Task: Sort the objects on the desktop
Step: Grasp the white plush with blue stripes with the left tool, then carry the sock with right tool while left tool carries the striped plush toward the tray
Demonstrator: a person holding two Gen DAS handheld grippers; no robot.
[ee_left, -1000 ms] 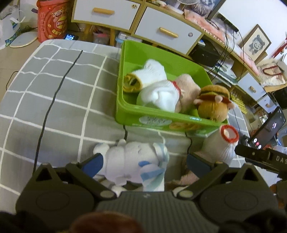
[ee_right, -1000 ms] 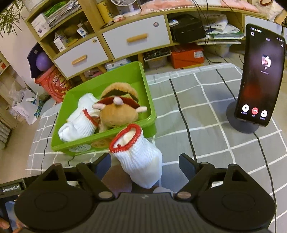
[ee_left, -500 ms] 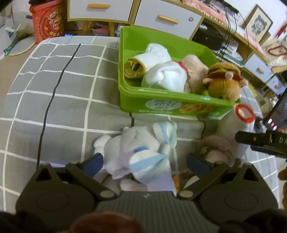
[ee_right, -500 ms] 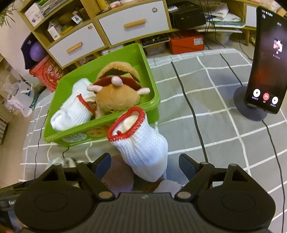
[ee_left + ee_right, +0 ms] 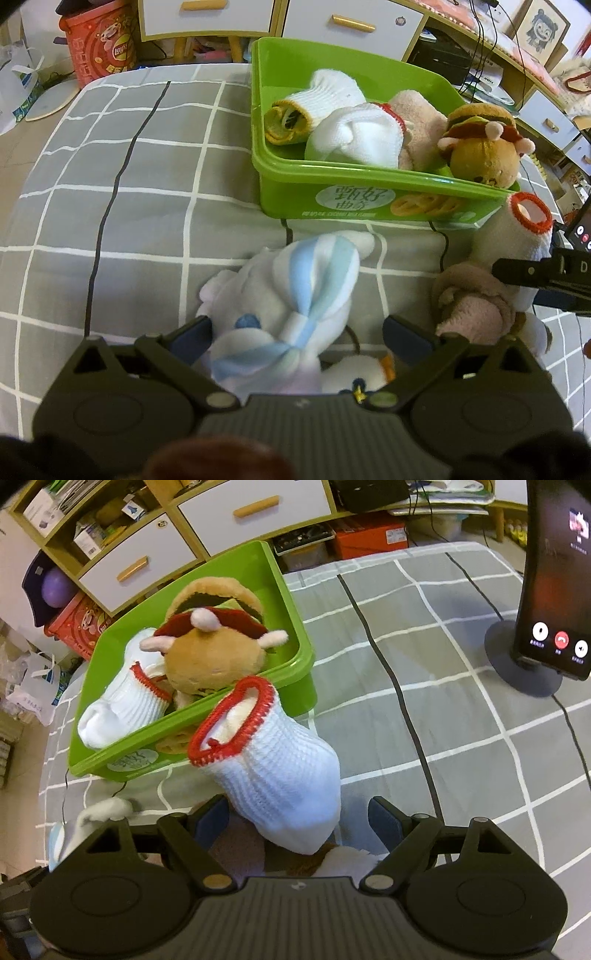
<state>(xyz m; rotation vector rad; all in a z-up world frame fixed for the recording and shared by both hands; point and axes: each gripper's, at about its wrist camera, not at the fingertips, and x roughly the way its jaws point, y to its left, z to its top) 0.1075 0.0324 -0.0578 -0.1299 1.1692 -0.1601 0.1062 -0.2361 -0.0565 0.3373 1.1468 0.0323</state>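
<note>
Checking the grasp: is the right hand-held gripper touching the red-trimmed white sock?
Cannot tell. In the right wrist view the red-trimmed white sock sits between the right hand-held gripper fingers, with no plain contact or gap.

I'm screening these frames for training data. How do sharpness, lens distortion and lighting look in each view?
Left wrist view: strong fisheye bend, the grid cloth curves, corners go dark; the striped plush near the lens is soft. Right wrist view: same bending; the phone screen is bright but readable, the red-rimmed sock sharp. Lighting even, shadows soft.
</note>
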